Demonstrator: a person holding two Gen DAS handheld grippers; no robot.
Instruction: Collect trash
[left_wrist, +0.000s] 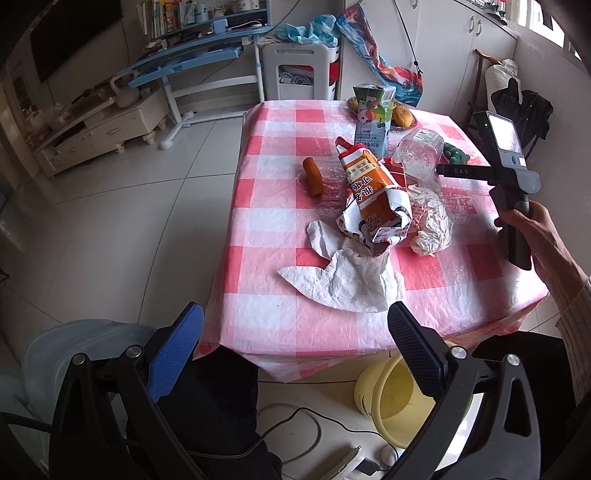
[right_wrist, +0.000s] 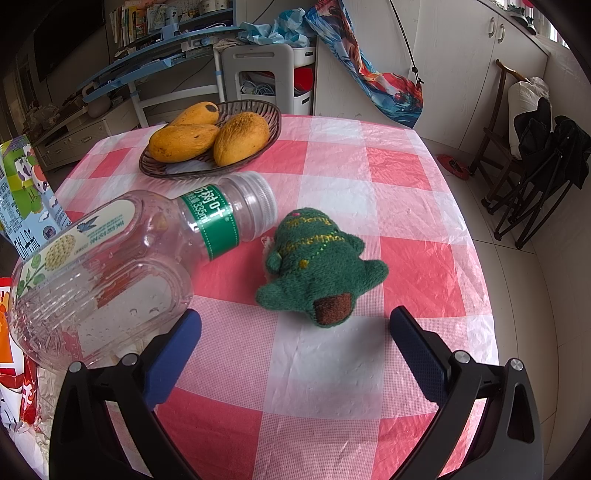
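Here the clear bottle (right_wrist: 122, 258) lies just left of the spread jaws.

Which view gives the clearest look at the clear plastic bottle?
The right wrist view: the plastic bottle lies on its side close up, with the green label and cap readable. The left wrist view shows it small and far, its base toward the camera, behind the crumpled cartons.

Clear glossy plastic bottle (right_wrist: 110, 258), fuzzy cloth toy (right_wrist: 317, 266), crumpled paper tissue (left_wrist: 343, 280)
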